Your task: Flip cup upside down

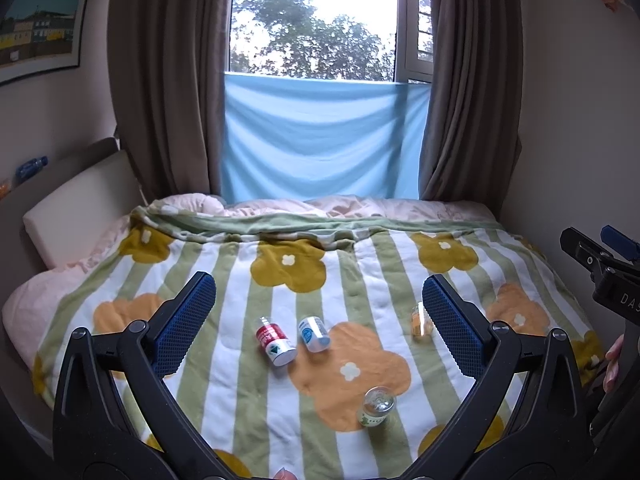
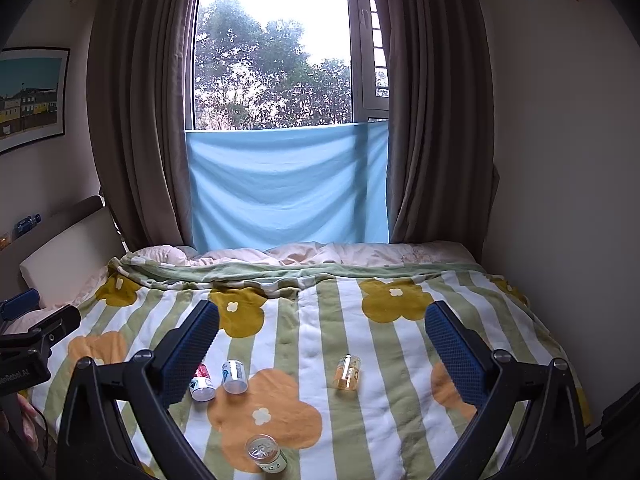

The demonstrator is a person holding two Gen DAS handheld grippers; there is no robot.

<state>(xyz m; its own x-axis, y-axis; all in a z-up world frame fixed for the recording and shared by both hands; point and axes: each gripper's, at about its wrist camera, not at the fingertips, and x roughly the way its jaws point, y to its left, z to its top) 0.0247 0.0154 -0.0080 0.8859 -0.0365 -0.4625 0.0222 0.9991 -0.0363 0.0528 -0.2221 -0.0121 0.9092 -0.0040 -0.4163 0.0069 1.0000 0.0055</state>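
While both grippers are held above the near edge of the bed (image 1: 400, 240), level and pointed toward the window (image 1: 316, 16), nothing is gripped by either. The left gripper (image 1: 319, 312) is seen with its blue-padded fingers (image 1: 188, 320) spread wide and empty; the right gripper (image 2: 322, 340) is likewise spread wide and empty, its fingers (image 2: 456, 352) framing the blanket. From the left view, the right gripper's body is glimpsed at the far right edge, with part of a hand (image 1: 614, 364) below it.

Four small cups are noted on the striped flower blanket (image 1: 360, 280). A green-printed clear cup (image 1: 376, 406) stands nearest, base up, between the left fingers. A red cup (image 1: 275, 340) and a blue cup (image 1: 313, 333) lie tipped on their sides just beside each other, farther in. An orange cup (image 2: 347, 372) is seen apart to the right, on a white stripe; its orientation cannot be told.

A blue cloth (image 2: 286, 184) is hung below the window, between brown curtains (image 2: 136, 100).
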